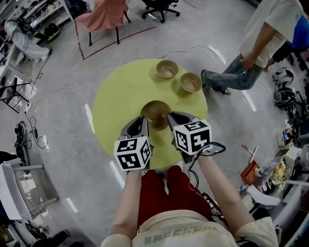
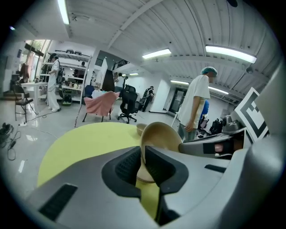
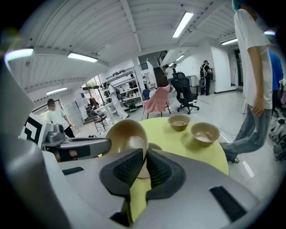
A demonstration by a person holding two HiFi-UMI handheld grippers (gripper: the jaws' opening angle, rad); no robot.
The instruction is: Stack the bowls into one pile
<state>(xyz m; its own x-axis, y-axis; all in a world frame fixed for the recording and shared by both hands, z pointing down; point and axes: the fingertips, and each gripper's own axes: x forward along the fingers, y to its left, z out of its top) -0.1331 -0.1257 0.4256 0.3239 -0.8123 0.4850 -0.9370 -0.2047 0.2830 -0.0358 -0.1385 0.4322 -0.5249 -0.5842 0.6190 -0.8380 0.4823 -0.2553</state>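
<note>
Three tan bowls are on a round yellow-green table (image 1: 116, 103). The nearest bowl (image 1: 155, 114) is at the table's near side, between my two grippers. My left gripper (image 1: 145, 124) is shut on its left rim, and my right gripper (image 1: 169, 119) is shut on its right rim. In the left gripper view the jaws (image 2: 143, 154) pinch the bowl's wall (image 2: 161, 135). In the right gripper view the jaws (image 3: 145, 156) pinch the same bowl (image 3: 124, 135). Two more bowls (image 1: 167, 69) (image 1: 190, 82) sit side by side at the far right, with nothing in them (image 3: 179, 121) (image 3: 204, 133).
A person (image 1: 258, 46) stands close to the table's far right edge. A chair draped with pink cloth (image 1: 104, 14) and an office chair (image 1: 161, 6) stand beyond the table. Cables (image 1: 58, 89) trail on the floor at the left.
</note>
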